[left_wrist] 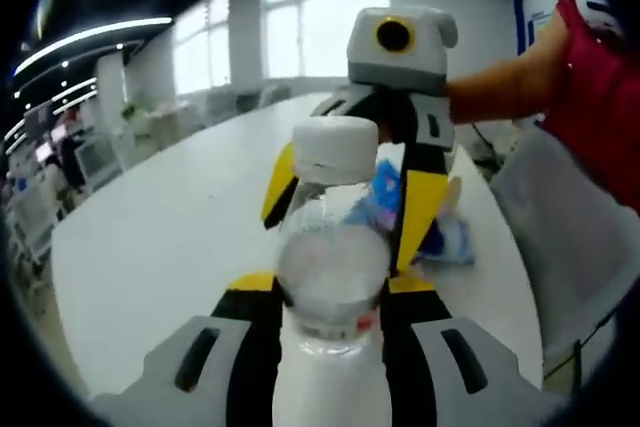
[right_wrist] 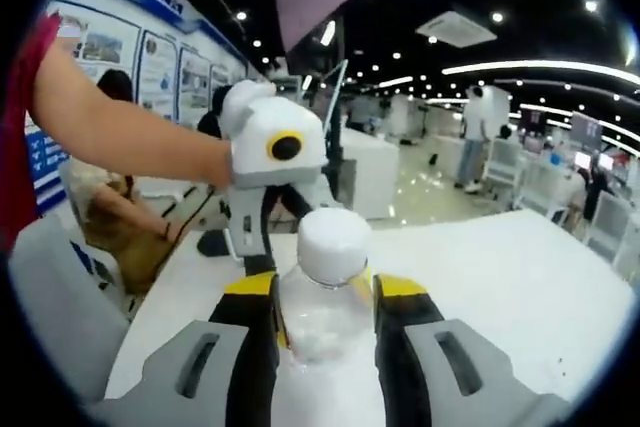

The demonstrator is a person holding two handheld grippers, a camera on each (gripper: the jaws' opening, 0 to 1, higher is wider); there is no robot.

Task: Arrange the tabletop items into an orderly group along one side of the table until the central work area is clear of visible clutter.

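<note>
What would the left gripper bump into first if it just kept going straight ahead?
Probably the right gripper, which faces it just beyond the clear plastic bottle the left gripper holds between its jaws. Depth is hard to judge.

The left gripper (left_wrist: 331, 299) has grey bases with dark slots and black jaws with yellow patches. The right gripper (right_wrist: 325, 309) looks the same. The person wears a red sleeve (left_wrist: 598, 97).
</note>
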